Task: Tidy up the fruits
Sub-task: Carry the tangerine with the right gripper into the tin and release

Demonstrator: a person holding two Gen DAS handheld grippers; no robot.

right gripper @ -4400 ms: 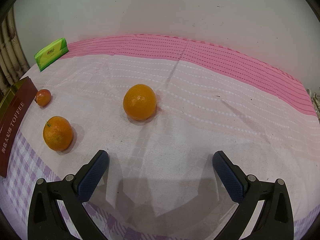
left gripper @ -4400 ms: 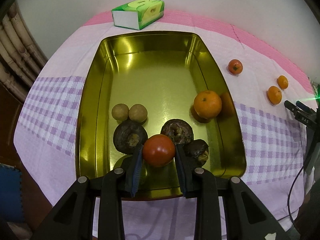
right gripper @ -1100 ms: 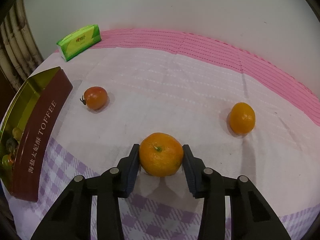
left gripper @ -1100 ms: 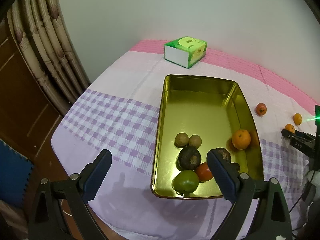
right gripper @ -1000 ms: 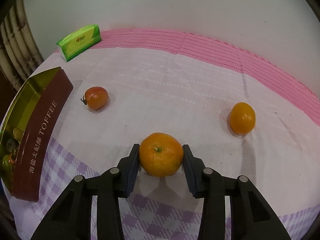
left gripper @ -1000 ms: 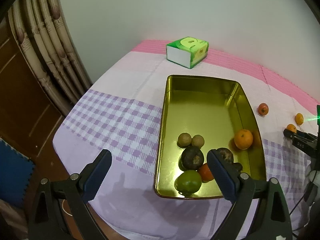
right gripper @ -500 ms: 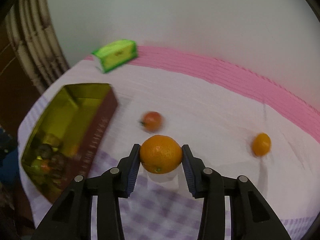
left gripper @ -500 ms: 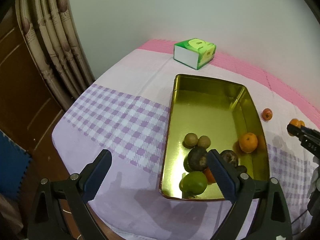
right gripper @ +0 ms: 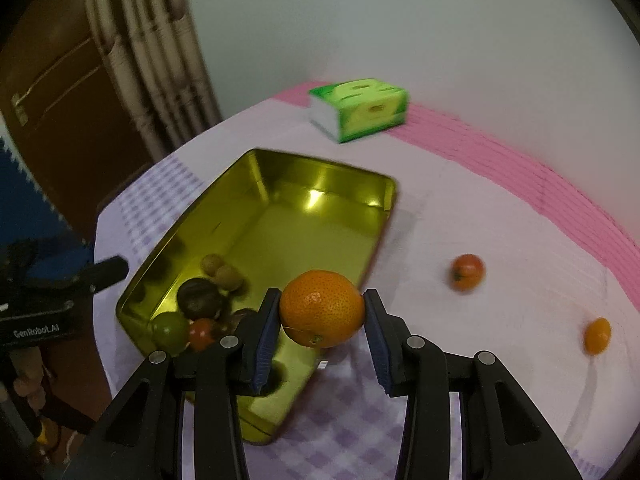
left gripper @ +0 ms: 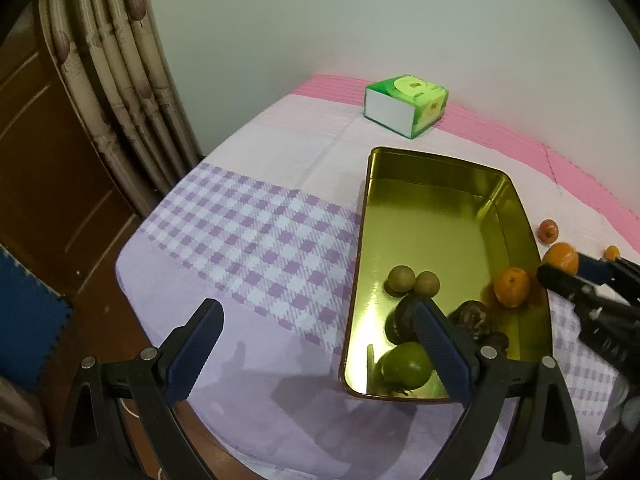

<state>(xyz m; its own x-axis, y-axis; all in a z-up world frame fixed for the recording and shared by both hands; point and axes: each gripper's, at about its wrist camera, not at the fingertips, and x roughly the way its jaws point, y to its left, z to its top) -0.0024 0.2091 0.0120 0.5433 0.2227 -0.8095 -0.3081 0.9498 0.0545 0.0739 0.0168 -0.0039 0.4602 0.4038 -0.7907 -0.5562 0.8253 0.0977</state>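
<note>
Inventory, left to right, for you at the handles.

Left gripper [left gripper: 316, 354]: spread wide, holding nothing, hanging over the cloth [left gripper: 256, 240] with its right finger in front of the tin's near end.

Tin [left gripper: 436, 168]: gold, ahead and right of your left fingers. Contents at the near end: green fruit [left gripper: 406, 366], dark fruits [left gripper: 400, 320], two small brown ones [left gripper: 414, 280], one orange [left gripper: 511, 287] against the right wall.

Right gripper [right gripper: 322, 326]: clamped on a second orange [right gripper: 322, 308], held in the air over the tin's right rim.

Loose fruit: tomato [right gripper: 467, 271] and small orange [right gripper: 597, 335], on the cloth well right of your right fingers.

Tissue box [left gripper: 406, 105]: beyond the tin.

Risks, as judged: release now and the orange may clip the rim and roll off onto the cloth; drop it from height and it may bruise what lies below.
</note>
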